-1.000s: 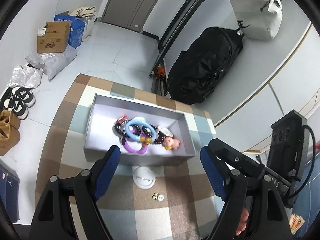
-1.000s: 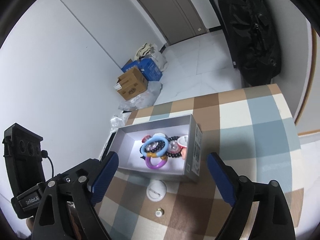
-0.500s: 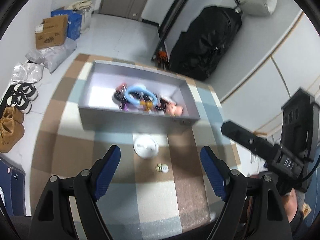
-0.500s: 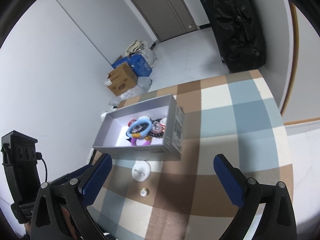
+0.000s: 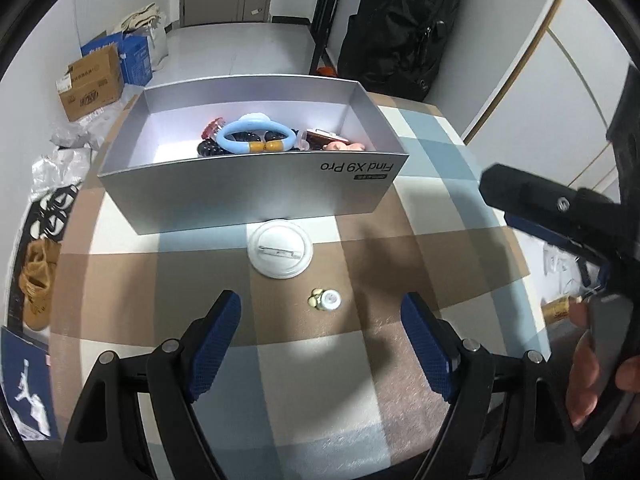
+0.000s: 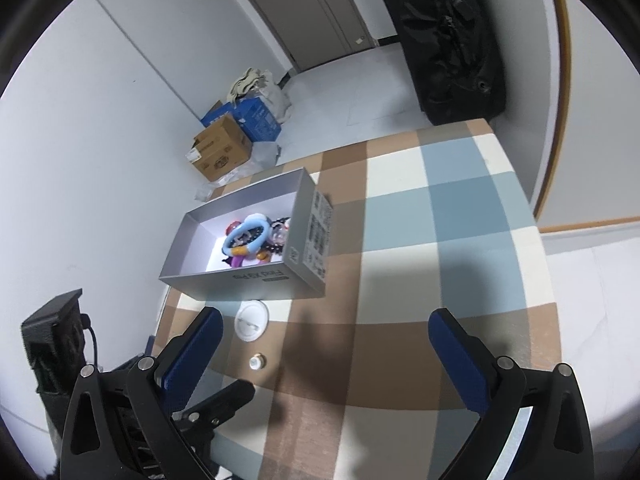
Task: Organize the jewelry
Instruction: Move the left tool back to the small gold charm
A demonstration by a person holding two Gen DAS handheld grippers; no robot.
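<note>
A grey open box (image 5: 256,192) (image 6: 240,280) sits on the checked tablecloth. Inside lie a light blue bangle (image 5: 256,138) (image 6: 246,232), dark bead bracelets and a pink charm (image 5: 344,146). In front of the box lie a white round pin badge (image 5: 279,253) (image 6: 251,321) and a small ring-like trinket (image 5: 325,299) (image 6: 257,361). My left gripper (image 5: 322,336) is open and empty, low over the cloth just short of the trinket. My right gripper (image 6: 324,344) is open and empty, higher and right of the box.
The table edge runs along the left, with shoes (image 5: 38,276) and cardboard boxes (image 5: 90,80) on the floor beyond. A black bag (image 5: 404,28) leans on the far wall. The right gripper's body (image 5: 560,216) shows at the right of the left wrist view.
Both grippers pulled back and lower from the box; the box now looks farther in the right view, and the badge and trinket sit nearer the left fingers. Both jaws stayed open.
</note>
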